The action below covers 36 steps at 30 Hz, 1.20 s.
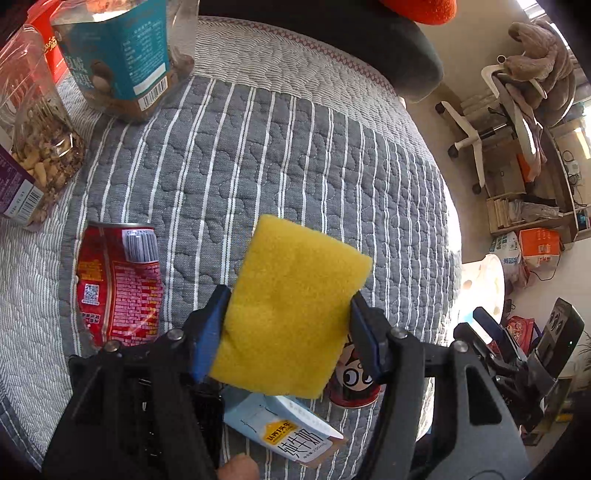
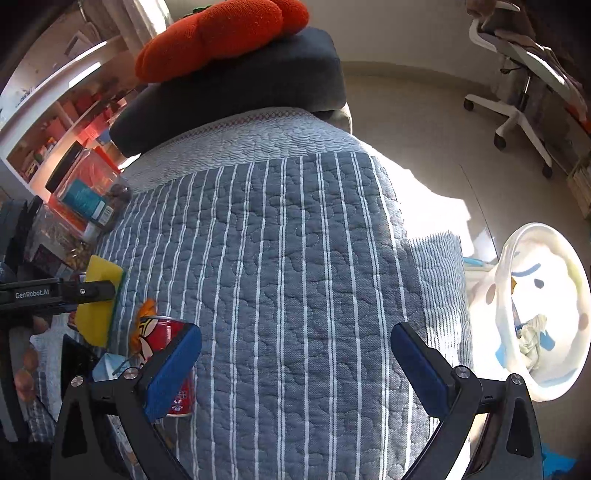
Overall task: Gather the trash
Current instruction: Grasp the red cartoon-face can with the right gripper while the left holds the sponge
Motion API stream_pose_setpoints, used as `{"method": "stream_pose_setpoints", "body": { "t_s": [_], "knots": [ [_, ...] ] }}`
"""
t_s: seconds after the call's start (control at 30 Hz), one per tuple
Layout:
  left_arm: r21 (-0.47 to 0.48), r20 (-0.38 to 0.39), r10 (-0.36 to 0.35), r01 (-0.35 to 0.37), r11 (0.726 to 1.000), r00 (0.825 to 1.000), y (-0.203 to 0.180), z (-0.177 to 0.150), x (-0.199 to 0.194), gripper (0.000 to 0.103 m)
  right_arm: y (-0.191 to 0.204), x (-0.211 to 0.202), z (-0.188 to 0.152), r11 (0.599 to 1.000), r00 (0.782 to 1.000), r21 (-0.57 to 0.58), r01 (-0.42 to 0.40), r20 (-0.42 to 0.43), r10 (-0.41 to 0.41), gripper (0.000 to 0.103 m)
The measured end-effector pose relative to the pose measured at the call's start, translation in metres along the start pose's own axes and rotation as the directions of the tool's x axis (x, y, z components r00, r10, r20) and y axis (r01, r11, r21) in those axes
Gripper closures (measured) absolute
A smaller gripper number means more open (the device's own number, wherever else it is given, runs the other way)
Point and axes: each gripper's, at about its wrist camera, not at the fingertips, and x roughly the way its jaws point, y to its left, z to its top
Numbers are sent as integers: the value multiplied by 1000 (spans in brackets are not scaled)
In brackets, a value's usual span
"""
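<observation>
My left gripper [image 1: 288, 314] is shut on a yellow sponge [image 1: 291, 310] and holds it above the grey striped quilt [image 1: 266, 155]. The sponge also shows in the right wrist view [image 2: 98, 306], at the far left. A crushed red can [image 1: 118, 284] lies on the quilt to the left. A red cartoon can [image 1: 354, 380] and a light blue milk carton [image 1: 291, 432] lie under the sponge. My right gripper [image 2: 295, 354] is open and empty above the quilt [image 2: 295, 258], next to the cartoon can [image 2: 166, 343]. A white bin [image 2: 543, 314] holding crumpled trash stands on the floor at the right.
Clear snack jars [image 1: 122, 55] and a nut box [image 1: 37, 147] stand at the quilt's far left. A dark cushion [image 2: 236, 92] with an orange plush [image 2: 218, 33] lies at the back. A white office chair [image 2: 524, 74] stands on the floor at the right.
</observation>
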Motion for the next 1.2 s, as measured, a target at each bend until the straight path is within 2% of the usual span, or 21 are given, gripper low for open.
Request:
{"method": "stream_pose_setpoints", "body": {
  "t_s": [0.1,0.2,0.3,0.47,0.63,0.8,0.93,1.07,1.2],
  "knots": [
    [-39,108,-64,69,997,992,6,-12,-28,40,7,4,-2,998,998,4,-56,-27,56,0],
    [-61,225,-85,101,993,971,11,-21,-48,39,18,11,-6,993,991,8,-114,-67,115,0],
    [-81,283,-118,146,986,952,21,-34,-49,39,35,20,-11,986,980,-4,-165,-110,164,0],
    [-90,320,-103,139,986,942,28,-37,-54,39,64,36,-21,978,966,-47,-204,-174,193,0],
    [-70,378,-107,143,987,920,26,-43,-75,39,84,55,-23,970,948,-36,-239,-226,225,0],
    [-74,365,-117,154,985,924,30,-44,-73,39,88,83,-21,955,911,63,-291,-287,297,0],
    [-78,354,-129,167,983,926,32,-46,-72,39,86,90,-19,947,909,114,-299,-267,319,1],
    [-98,338,-127,169,981,933,33,-45,-67,39,81,86,-18,953,918,111,-282,-258,301,15],
    [-108,329,-120,163,981,937,33,-47,-65,39,84,81,-21,976,945,50,-210,-246,216,40]
  ]
}}
